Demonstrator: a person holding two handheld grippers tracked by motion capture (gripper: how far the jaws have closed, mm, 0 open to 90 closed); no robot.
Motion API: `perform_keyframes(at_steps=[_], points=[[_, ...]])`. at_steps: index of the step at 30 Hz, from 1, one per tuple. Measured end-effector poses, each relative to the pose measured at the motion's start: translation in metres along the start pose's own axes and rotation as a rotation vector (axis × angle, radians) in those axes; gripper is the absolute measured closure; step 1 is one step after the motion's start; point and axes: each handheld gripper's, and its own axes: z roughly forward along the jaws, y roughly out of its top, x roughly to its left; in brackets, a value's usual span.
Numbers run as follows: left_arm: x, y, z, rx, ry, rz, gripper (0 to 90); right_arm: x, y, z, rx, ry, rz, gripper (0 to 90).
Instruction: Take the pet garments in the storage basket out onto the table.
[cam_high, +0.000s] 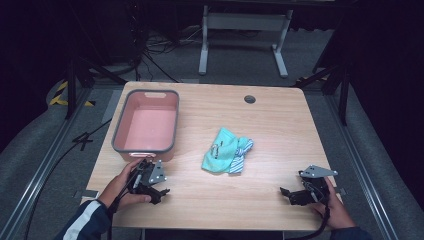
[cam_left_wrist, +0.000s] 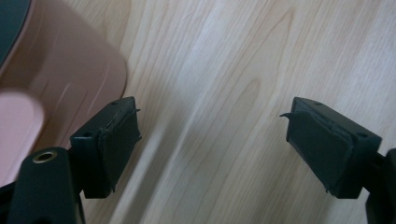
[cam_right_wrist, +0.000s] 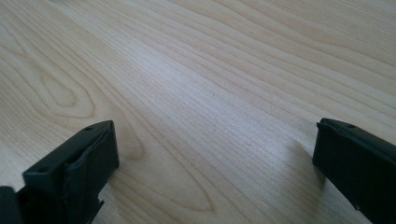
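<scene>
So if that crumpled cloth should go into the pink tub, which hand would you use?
Probably the left gripper: it sits open right beside the pink tub, and the cloth lies between both grippers. The right gripper, also open, is farther from the tub.
</scene>
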Motion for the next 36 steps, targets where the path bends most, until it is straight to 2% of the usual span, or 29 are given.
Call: perform_keyframes(at_steps=[3,5,10,11,14,16,20,31,35,36], points=[[0.004,-0.014,0.0,-0.001,-0.011,-0.035,17.2,0.0,0.0,0.0,-0.001,0.0,0.0,0.5],[0.007,-0.022,0.0,-0.007,-0.017,-0.045,17.2,0.0,0.0,0.0,0.0,0.0,0.0,0.5],[0.014,-0.04,-0.002,-0.051,-0.035,-0.115,15.5,0.0,0.0,0.0,0.0,0.0,0.0,0.5],[0.016,-0.045,-0.002,-0.069,-0.043,-0.134,15.3,0.0,0.0,0.0,-0.001,-0.001,0.0,0.4],[0.021,-0.062,-0.002,-0.13,-0.085,-0.235,15.2,0.0,0.0,0.0,-0.001,0.0,0.0,0.5],[0.022,-0.07,-0.001,-0.167,-0.11,-0.283,15.1,0.0,0.0,0.0,0.0,0.0,0.0,0.5],[0.021,-0.078,-0.001,-0.207,-0.103,-0.291,14.5,0.0,0.0,0.0,-0.001,0.0,0.0,0.5],[0.022,-0.078,-0.002,-0.203,-0.094,-0.28,14.4,0.0,0.0,0.0,-0.001,-0.001,0.001,0.5],[0.021,-0.079,-0.002,-0.203,-0.092,-0.28,14.4,0.0,0.0,0.0,-0.001,-0.001,0.0,0.5],[0.021,-0.079,-0.002,-0.205,-0.097,-0.291,14.4,0.0,0.0,0.0,-0.001,-0.002,0.0,0.5]])
